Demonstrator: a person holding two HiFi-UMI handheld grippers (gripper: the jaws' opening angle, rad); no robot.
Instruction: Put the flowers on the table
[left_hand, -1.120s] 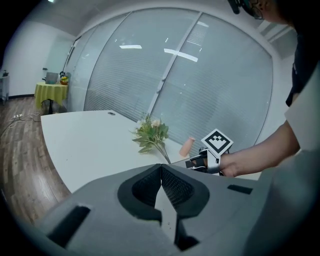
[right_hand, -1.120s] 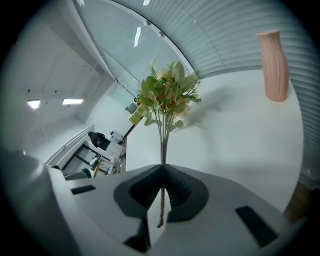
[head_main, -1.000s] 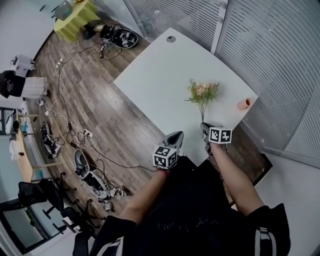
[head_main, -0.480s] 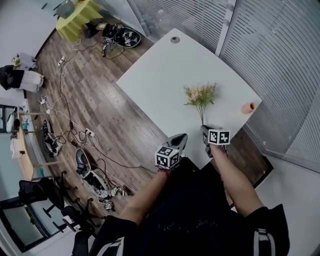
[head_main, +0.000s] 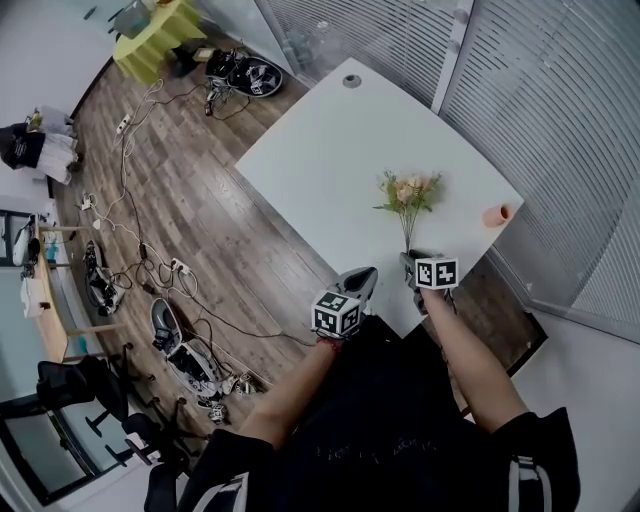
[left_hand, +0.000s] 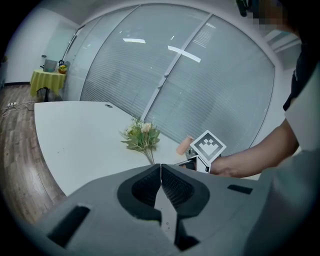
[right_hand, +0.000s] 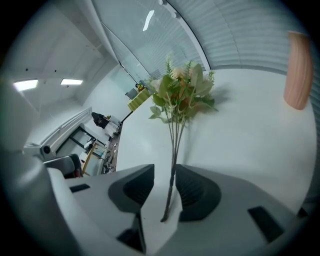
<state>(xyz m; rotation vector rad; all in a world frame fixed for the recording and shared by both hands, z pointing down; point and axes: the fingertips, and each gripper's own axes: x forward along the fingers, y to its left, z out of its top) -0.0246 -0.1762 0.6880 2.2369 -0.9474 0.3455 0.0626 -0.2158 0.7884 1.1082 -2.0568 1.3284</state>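
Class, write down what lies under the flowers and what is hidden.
The white table lies under the flowers; their stem ends sit between the opening jaws of the right tongs. The patch beneath the blooms is covered.

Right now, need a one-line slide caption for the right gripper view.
Right gripper opening, jaws loose around the stems of the flowers over the white table, pink vase beyond.

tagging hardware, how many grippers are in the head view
2. The left gripper is by the table edge, fingers shut, empty. The right gripper is beside it over the table, fingers opening with the stems of the flowers between them. None looks hidden.
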